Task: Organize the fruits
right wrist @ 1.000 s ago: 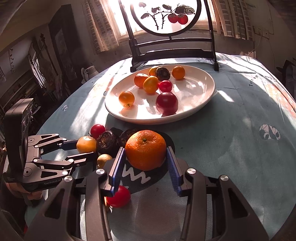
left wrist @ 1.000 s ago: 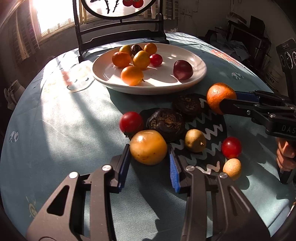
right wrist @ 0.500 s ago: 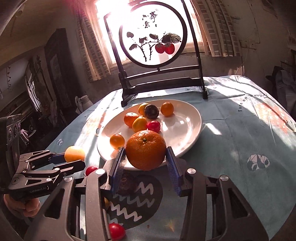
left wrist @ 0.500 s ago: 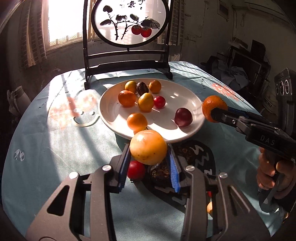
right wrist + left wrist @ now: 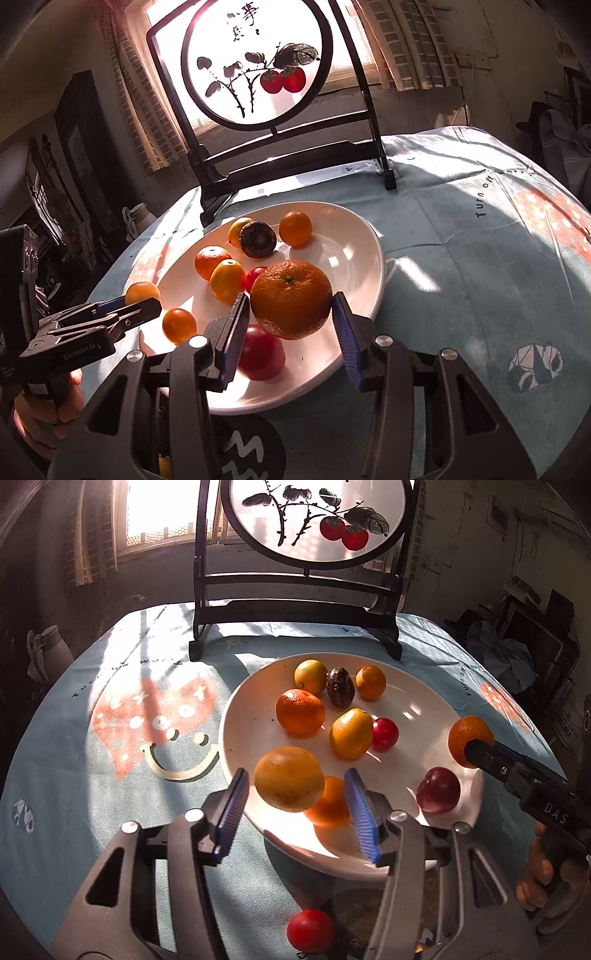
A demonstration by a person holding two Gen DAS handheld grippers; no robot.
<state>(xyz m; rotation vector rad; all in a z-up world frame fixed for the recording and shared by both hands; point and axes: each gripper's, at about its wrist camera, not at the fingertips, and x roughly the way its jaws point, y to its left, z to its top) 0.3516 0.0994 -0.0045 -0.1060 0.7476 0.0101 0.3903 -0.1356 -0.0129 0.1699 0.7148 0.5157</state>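
My left gripper (image 5: 293, 799) has opened over the near left of the white plate (image 5: 243, 716). A yellow-orange fruit (image 5: 289, 779) sits between its blue pads with gaps on both sides. My right gripper (image 5: 290, 325) is shut on a large orange (image 5: 291, 298) above the plate's near right part (image 5: 369, 258). The plate holds several small oranges, yellow fruits, a dark passion fruit (image 5: 340, 691), a cherry tomato and a dark red plum (image 5: 438, 789). The right gripper with its orange (image 5: 470, 740) also shows in the left wrist view, and the left gripper (image 5: 142, 304) shows in the right wrist view.
A red tomato (image 5: 311, 930) and a dark mat (image 5: 255, 448) with white zigzags lie on the blue tablecloth in front of the plate. A black-framed round painted screen (image 5: 295, 602) stands behind the plate. The table edge curves away on both sides.
Both grippers moved forward and over the plate with their fruits. The left jaws have opened, so the yellow-orange fruit is no longer squeezed. The right gripper still holds the orange.
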